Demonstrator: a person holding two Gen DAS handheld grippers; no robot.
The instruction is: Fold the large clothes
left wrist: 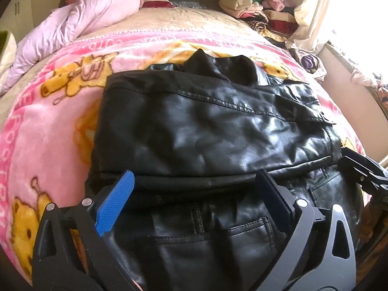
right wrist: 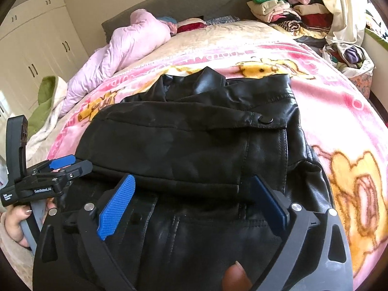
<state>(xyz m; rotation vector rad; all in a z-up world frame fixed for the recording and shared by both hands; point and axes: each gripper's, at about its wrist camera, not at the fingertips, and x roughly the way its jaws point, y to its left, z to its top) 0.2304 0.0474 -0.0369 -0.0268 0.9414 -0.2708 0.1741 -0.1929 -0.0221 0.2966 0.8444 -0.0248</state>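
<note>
Lying just ahead of both claws, a black leather jacket (left wrist: 213,131) sits partly folded on a pink cartoon-bear blanket (left wrist: 43,131), one panel already doubled back over the lower body, collar bunched at the far edge.

Left gripper (left wrist: 194,194): jaws spread wide, nothing between them, blue pads poised over the near fold line. Right gripper (right wrist: 194,194): likewise wide open and empty, above the same fold, just to the right of its partner. In the right wrist view the left gripper shows at the far left beside the jacket's edge, a hand (right wrist: 17,220) around its handle.

Risks, as I judge them:
- Leather looks stiff and slick; a pinch on the doubled edge may catch only the top layer, and the fold beneath would spring open.
- The thick stacked seam near the snap button (right wrist: 265,120) could resist closing jaws and slip out during a lift.
- The plush blanket may drag along if a finger digs under the jacket, rucking the surface and skewing the fold.
- Uneven lift between the two claws would twist the bundle.

Surface: soft bed, blanket over a cream quilt (right wrist: 218,34). Beyond the claws, far left, a crumpled pink duvet (left wrist: 80,17); far right, a pile of folded clothes (right wrist: 286,7) against a dark headboard (right wrist: 169,4). Cream wardrobe doors (right wrist: 31,48) to the left; strong daylight at the right.
</note>
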